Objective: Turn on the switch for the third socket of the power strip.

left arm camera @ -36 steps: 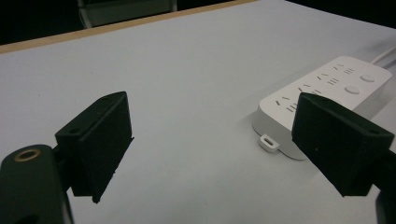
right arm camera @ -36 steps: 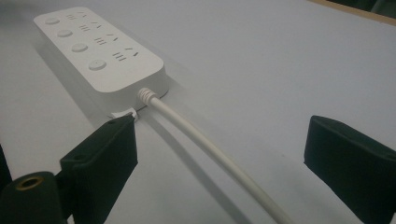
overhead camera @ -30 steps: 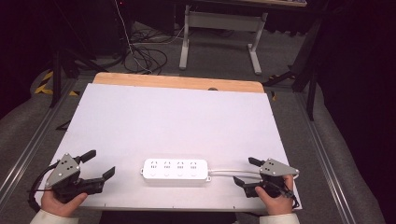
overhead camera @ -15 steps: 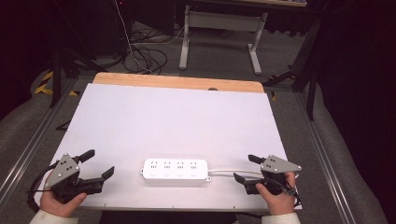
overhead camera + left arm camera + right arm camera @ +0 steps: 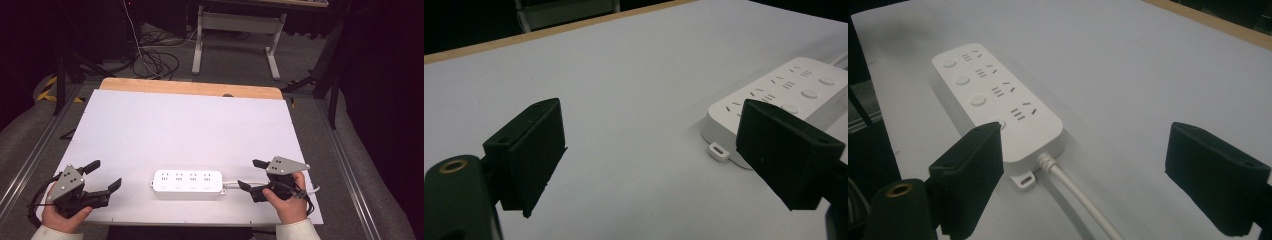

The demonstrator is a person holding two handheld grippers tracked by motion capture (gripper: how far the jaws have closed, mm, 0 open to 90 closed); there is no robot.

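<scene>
- The strip (image 5: 188, 182) lies low in the middle of the frame on the counter (image 5: 190, 125).
- Both grippers, left (image 5: 100, 182) and right (image 5: 250, 175), have wide, empty fingers.
- Approach the strip's ends slowly and keep clear of the cord (image 5: 1075, 195).

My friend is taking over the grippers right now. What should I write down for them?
Left gripper: open, holding nothing, near the table's front left corner.
Right gripper: open, holding nothing, beside the cord end of the white power strip; its jaws have just been closing slightly.
Power strip: lies flat between the two grippers near the front edge; its white cable runs off toward the right gripper.
Done: nothing gripped yet.
Left: probably taking hold of the strip or its cable.
</scene>
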